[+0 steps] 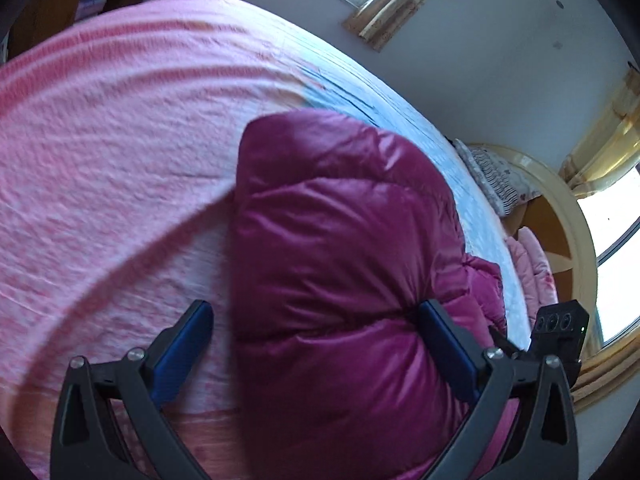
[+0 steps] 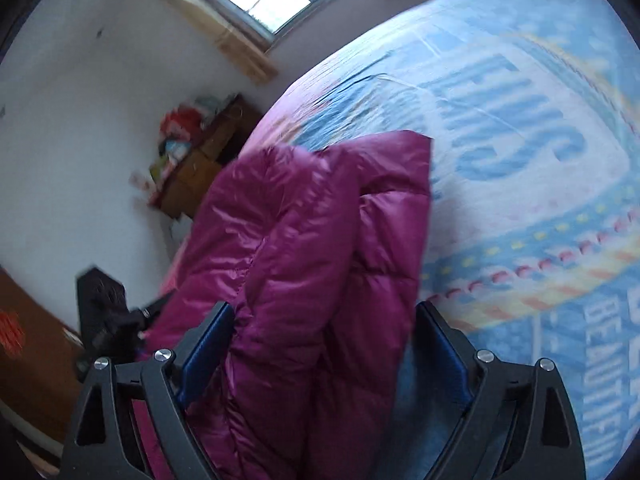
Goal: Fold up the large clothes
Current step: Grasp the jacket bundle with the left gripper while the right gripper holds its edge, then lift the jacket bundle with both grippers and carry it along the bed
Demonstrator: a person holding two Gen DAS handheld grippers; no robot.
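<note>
- Two grippers work one magenta puffer jacket [image 1: 340,248], which lies on the bed with its bulk toward the right side of the pink sheet [image 1: 120,160] and its far end reaching the blue printed cover [image 2: 520,140].
- The left gripper [image 1: 316,344] has its jaws wide apart. The jacket fills most of the gap and presses against the right finger, while the left finger sits clear over the sheet, so nothing is clamped.
- The right gripper [image 2: 324,344] also has its jaws spread. A thick bunched fold lies between them, touching the left finger, and a strip of blue cover shows before the right finger.
- Risk one: the shell looks slick and the filling springy. If either gripper closes on only the outer puff, the fabric may slide out and the fold would fall open.
- Risk two: with several layers bunched in the right gripper's gap, a close could catch just some of them, leaving the stack skewed.
- Risk three: the left gripper's free finger hangs near the sheet. Closing low could pinch the sheet along with the jacket and drag the bedding.
- Risk four: the other gripper [image 1: 560,332] shows just beside the jacket's near right edge, so the two tools are close. A hurried move could knock them together.
- Both views are blurred, so exact edges of the folds are hard to tell.
</note>
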